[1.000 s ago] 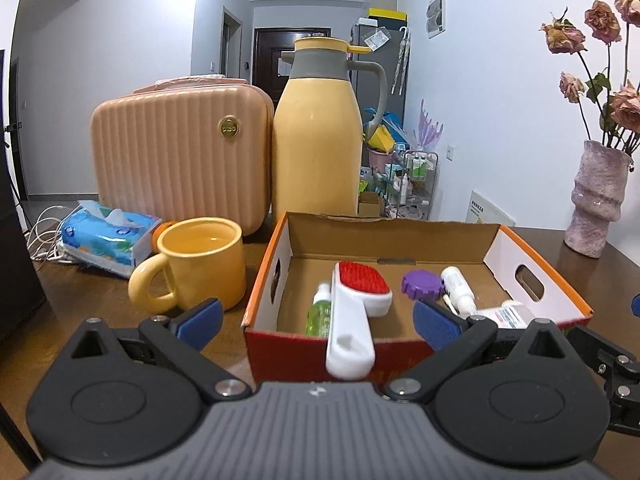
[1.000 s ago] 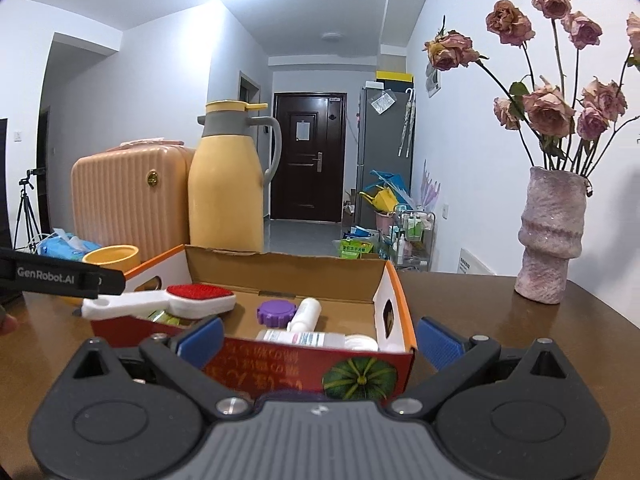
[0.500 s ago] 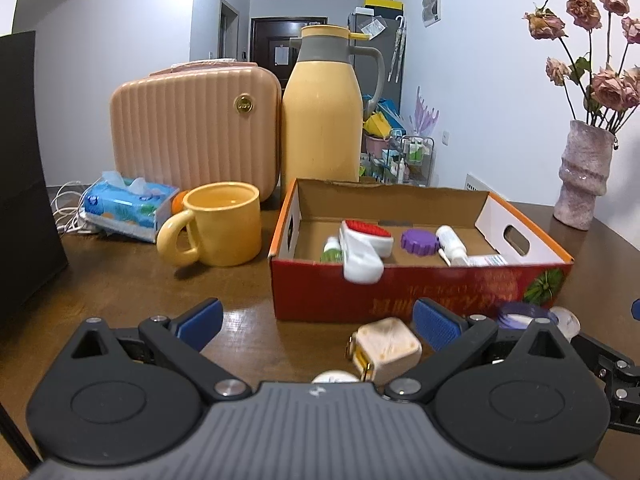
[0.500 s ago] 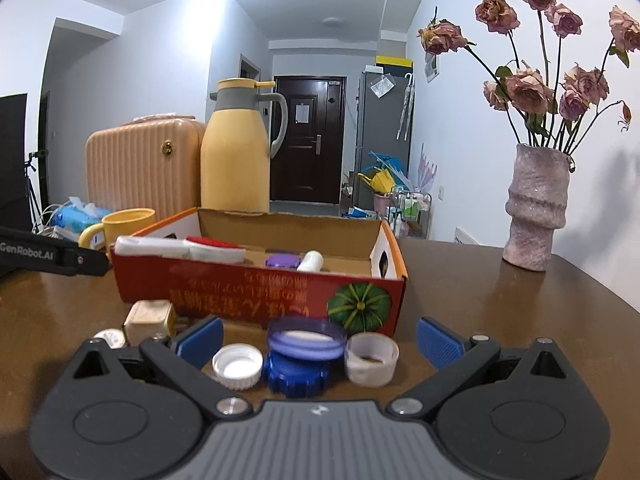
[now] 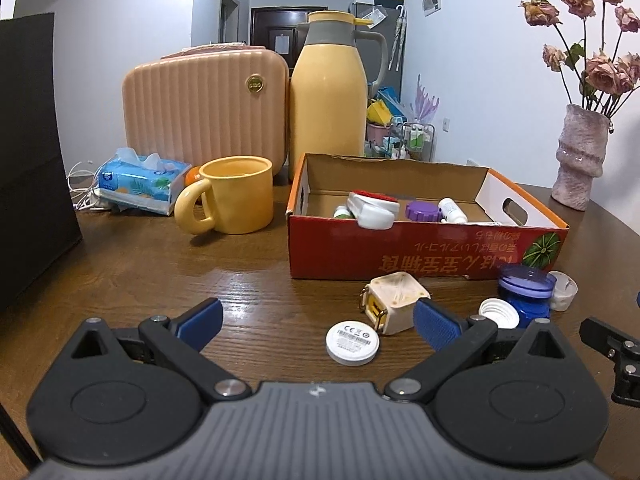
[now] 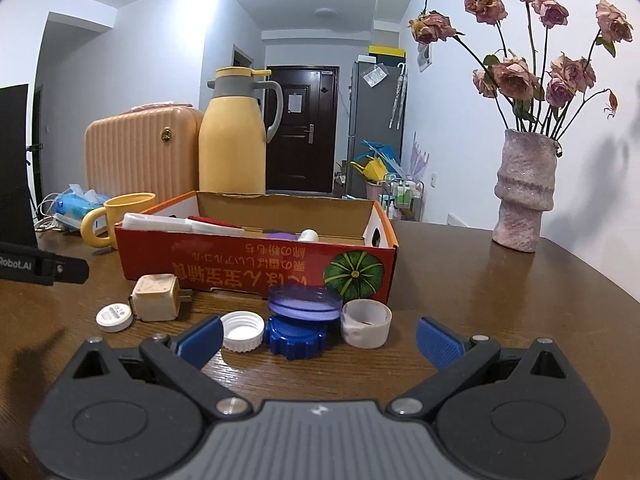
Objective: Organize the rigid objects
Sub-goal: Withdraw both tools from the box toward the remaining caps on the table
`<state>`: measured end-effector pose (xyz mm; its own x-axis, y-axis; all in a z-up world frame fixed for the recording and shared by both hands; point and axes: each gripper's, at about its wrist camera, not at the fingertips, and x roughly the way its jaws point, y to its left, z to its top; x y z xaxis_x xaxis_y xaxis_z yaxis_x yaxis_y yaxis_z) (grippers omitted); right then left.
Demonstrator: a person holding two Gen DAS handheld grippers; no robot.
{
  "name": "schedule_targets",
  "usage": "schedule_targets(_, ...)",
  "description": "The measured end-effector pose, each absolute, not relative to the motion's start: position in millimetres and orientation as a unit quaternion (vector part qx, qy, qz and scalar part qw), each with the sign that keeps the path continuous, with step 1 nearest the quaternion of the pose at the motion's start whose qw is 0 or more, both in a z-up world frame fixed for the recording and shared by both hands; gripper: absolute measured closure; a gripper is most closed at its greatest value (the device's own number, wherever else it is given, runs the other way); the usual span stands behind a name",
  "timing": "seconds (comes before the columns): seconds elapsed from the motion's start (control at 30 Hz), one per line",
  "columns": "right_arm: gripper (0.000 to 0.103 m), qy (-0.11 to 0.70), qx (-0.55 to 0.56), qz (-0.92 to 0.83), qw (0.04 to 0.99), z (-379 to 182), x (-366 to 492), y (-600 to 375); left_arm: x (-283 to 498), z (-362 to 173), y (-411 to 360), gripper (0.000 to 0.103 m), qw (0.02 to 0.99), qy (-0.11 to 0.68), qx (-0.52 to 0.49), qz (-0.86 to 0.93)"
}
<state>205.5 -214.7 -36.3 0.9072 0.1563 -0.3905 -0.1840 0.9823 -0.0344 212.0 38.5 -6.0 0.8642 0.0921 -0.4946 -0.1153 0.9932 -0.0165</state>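
holding nothing, both the left gripper (image 5: 316,318) and right gripper (image 6: 318,336) gape; box (image 5: 428,248) part-filled; charger (image 5: 394,300), caps wait at its 6 o'clock.

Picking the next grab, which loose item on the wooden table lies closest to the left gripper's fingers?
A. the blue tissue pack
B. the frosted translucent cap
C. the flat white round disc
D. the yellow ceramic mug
C: the flat white round disc lies just ahead of the open left gripper, between its blue fingertips.

Black gripper (image 5: 316,320), blue fingertip pads (image 5: 434,324), silver screws.
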Motion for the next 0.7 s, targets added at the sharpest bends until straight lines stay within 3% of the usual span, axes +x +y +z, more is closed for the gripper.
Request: schedule_targets(0.7,0.003,0.25,-0.021,0.098,0.963,-37,268,-207,223,-13,44,0.0,0.959,0.277,-0.026,0.058)
